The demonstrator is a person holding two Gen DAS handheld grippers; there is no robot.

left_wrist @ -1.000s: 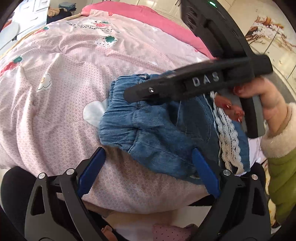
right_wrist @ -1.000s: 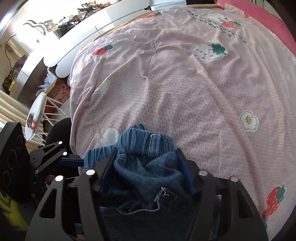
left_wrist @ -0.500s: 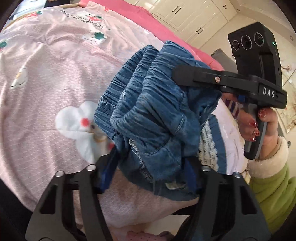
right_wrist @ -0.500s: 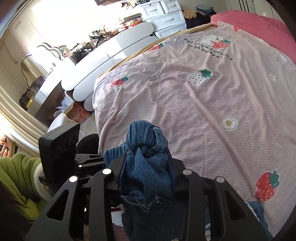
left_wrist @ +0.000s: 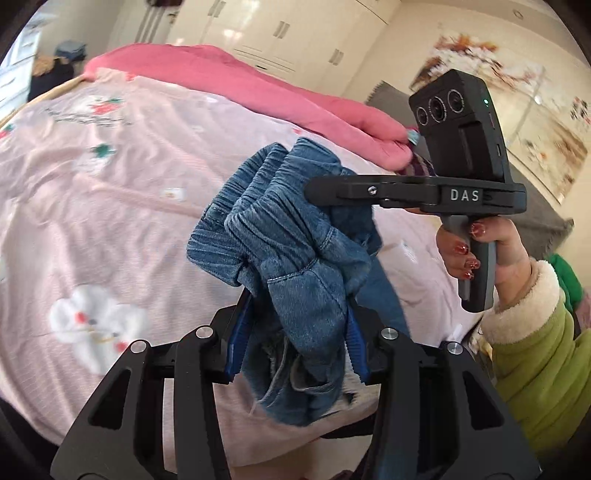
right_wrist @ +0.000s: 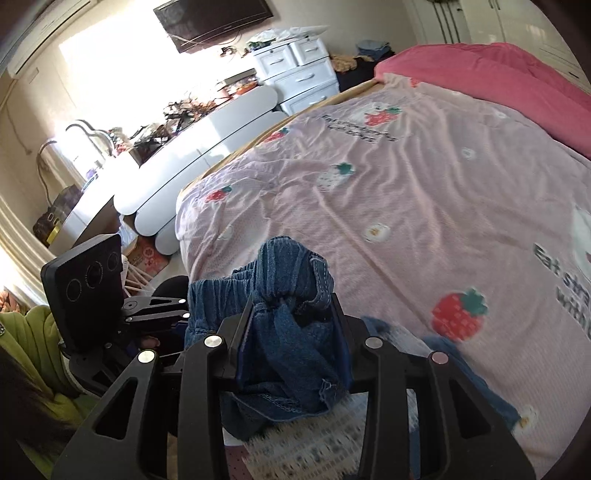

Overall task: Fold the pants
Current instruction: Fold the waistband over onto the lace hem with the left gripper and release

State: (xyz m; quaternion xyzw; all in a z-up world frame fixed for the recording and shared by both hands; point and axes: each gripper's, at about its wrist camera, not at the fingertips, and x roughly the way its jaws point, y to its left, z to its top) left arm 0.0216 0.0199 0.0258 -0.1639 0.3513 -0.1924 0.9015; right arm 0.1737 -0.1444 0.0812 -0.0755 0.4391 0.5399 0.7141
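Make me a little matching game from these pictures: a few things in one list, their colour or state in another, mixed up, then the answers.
Things:
1. pants
2. bedspread
3. sleeve
4. left gripper

Descriptions:
A. green with a fleecy cuff
B. pale pink with strawberries
C. shut on bunched denim
D. blue denim, lifted off the bed

Pairs: 1-D, 2-B, 3-A, 4-C

Bed: pink strawberry-print quilt [right_wrist: 424,206] spread wide
Far edge: rose blanket [left_wrist: 236,79]
Wall: dark TV [right_wrist: 214,20]
Corner: white drawers [right_wrist: 299,70]

Both claws closed, lifting pants [left_wrist: 295,236] off bed.
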